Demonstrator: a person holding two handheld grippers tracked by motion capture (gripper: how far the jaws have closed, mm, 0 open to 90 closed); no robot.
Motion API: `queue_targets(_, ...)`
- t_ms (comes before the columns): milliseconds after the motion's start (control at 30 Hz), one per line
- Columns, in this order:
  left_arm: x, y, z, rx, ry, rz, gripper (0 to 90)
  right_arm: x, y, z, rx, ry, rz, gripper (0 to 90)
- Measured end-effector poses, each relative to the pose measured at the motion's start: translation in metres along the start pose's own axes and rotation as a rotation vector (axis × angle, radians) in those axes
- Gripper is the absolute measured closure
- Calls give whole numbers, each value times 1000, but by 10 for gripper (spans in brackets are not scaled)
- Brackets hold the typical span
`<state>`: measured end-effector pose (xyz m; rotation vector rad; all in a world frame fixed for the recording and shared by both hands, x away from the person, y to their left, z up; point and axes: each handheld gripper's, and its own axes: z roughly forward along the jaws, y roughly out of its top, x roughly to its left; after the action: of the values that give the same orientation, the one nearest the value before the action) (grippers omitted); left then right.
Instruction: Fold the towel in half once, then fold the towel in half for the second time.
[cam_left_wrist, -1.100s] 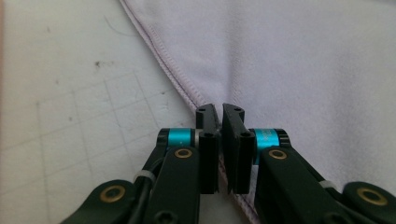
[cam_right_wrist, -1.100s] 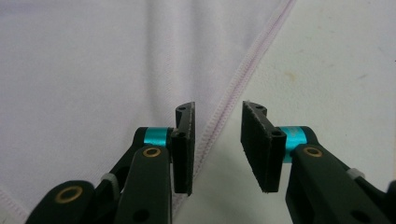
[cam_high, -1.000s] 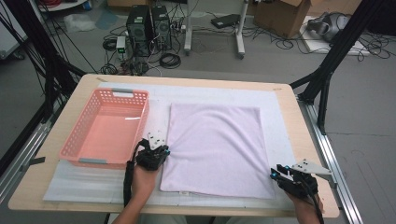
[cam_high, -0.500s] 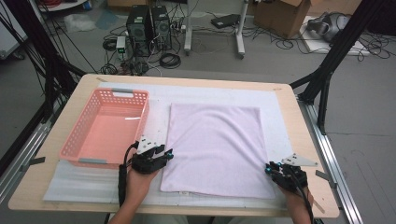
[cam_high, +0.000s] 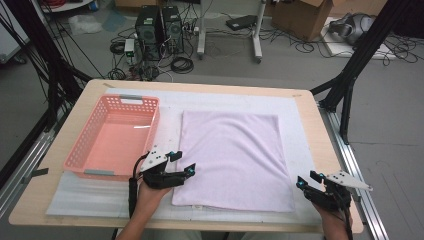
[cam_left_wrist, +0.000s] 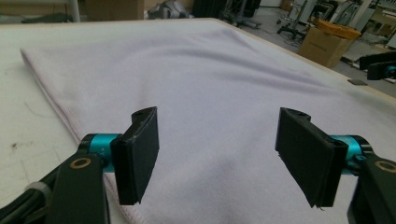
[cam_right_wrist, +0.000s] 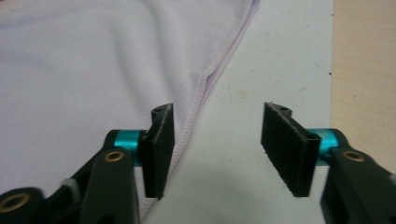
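At the near edge of the table (cam_high: 300, 102), the left gripper (cam_high: 186, 171) sits at the near-left edge of the towel (cam_high: 232, 160) and the right gripper (cam_high: 309, 180) just off its near-right corner; both have just been opening and now stand spread, pinching nothing (the left one's jaws hang over the cloth, the right one's straddle its hem and the white mat (cam_high: 300, 135)). The towel lies flat in the middle of the mat, with the pink basket (cam_high: 112, 137) to its left.
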<state>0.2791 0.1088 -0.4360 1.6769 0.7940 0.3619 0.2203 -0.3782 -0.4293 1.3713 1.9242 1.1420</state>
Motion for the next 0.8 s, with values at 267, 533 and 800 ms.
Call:
queue_targets(267, -9, -1, 8, 18, -29, 41, 270, 0, -1, -6, -56, 53, -27, 205)
queue_targets(533, -6, 1, -1, 12, -13, 8, 178, 4, 4, 0, -65, 65, -44, 182)
queue_targets(800, -2, 1, -7, 21, -16, 5, 201, 4, 8, 15, -44, 77, -55, 181)
